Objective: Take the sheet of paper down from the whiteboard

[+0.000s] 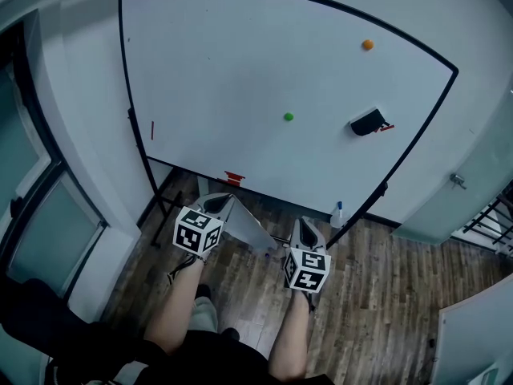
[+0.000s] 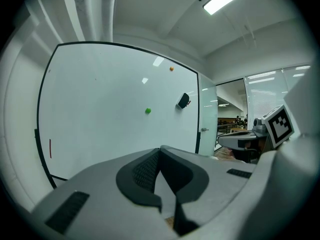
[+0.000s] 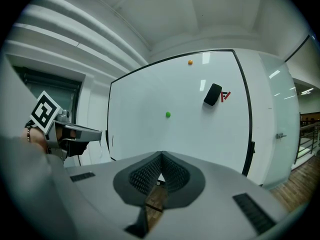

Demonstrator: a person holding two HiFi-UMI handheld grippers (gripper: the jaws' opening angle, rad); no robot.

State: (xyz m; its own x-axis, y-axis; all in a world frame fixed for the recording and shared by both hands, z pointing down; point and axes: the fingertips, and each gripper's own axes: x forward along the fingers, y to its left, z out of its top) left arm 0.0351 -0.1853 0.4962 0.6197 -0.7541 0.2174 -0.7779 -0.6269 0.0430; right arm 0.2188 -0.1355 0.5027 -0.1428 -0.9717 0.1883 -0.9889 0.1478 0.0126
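Two tools below the whiteboard (image 1: 240,70): left gripper (image 1: 219,204) pinches the sheet of paper (image 1: 250,231), right gripper (image 1: 307,228) closed, empty. Grip firmly without creasing.

The whiteboard (image 1: 240,79) is white, framed black, with a green magnet (image 1: 288,117) and an orange magnet (image 1: 367,45). The sheet of paper (image 1: 248,229) is white.

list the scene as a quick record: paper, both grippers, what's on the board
paper: sheet off the whiteboard, hanging from the left gripper
left: shut on sheet
right: right gripper shut, empty
on board: green magnet, orange magnet, eraser
ground: wood floor
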